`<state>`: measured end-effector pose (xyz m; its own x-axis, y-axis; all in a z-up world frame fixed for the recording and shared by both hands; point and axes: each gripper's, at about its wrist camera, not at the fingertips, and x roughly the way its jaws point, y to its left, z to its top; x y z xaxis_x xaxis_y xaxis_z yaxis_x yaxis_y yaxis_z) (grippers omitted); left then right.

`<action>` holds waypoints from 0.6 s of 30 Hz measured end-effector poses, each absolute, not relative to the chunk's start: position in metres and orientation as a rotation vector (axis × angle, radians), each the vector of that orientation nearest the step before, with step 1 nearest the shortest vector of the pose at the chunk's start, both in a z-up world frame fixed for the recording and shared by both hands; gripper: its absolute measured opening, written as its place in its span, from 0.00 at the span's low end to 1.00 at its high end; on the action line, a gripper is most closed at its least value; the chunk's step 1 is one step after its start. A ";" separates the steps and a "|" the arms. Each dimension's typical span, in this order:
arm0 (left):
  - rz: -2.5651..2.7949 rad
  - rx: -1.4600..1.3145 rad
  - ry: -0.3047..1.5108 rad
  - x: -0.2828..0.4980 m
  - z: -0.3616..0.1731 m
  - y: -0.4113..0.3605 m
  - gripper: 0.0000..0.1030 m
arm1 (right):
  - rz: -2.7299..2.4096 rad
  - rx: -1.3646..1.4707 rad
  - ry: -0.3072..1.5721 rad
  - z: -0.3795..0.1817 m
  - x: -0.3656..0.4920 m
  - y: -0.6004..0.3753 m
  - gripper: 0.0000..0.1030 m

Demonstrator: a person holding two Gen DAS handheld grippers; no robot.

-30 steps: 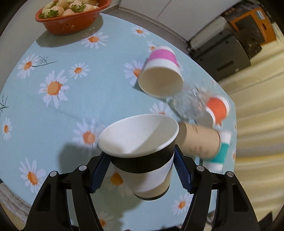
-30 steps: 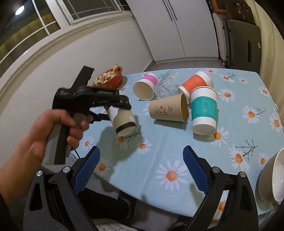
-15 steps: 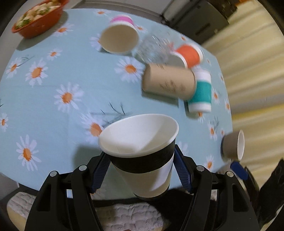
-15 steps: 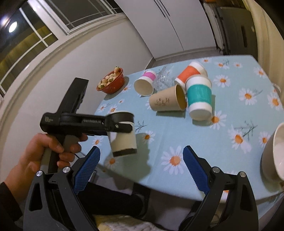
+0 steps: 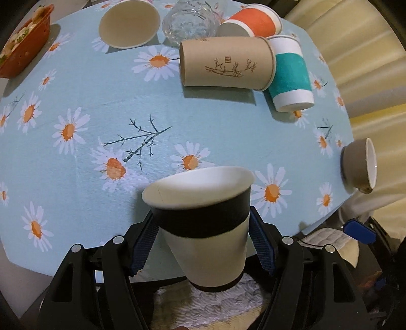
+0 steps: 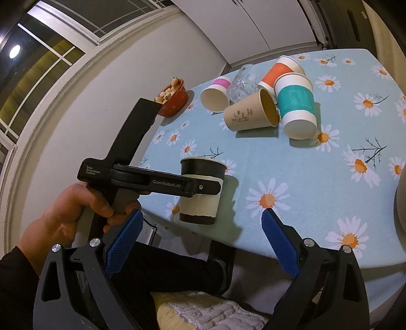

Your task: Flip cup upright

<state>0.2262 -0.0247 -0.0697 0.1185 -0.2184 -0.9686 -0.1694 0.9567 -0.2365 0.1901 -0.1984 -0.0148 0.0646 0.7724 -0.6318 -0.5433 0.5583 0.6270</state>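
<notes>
**One cup gripped, mouth up, above the table's near edge**

Both left gripper [image 5: 203,245] pads clamp the black-banded paper cup [image 5: 203,228] mid-wall; it looks light and crushable, so a gentle squeeze suits. The right gripper [image 6: 200,241] gapes empty. Beyond, the tipped cups [image 5: 225,63] lie on the table [image 5: 101,88].

Open daisy-print surface [image 5: 106,101] between near edge and far cup cluster; blocked beyond by brown cup [image 5: 225,66] lying on its side, teal cup [image 5: 291,73], orange cup [image 5: 253,22], glass [image 5: 189,21], pink-banded cup [image 5: 129,22]; grey bowl [image 5: 359,165] at right edge.
</notes>
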 end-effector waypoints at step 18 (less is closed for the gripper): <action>-0.037 -0.422 1.306 0.198 -0.017 0.017 0.77 | 1.018 0.210 1.188 -0.010 0.185 -0.178 0.95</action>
<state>0.1984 0.0172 -0.0168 0.2728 -0.2612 -0.9259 -0.2084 0.9235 -0.3220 0.1849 -0.1783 -0.0105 0.0100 0.7457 -0.6662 -0.5443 0.5629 0.6220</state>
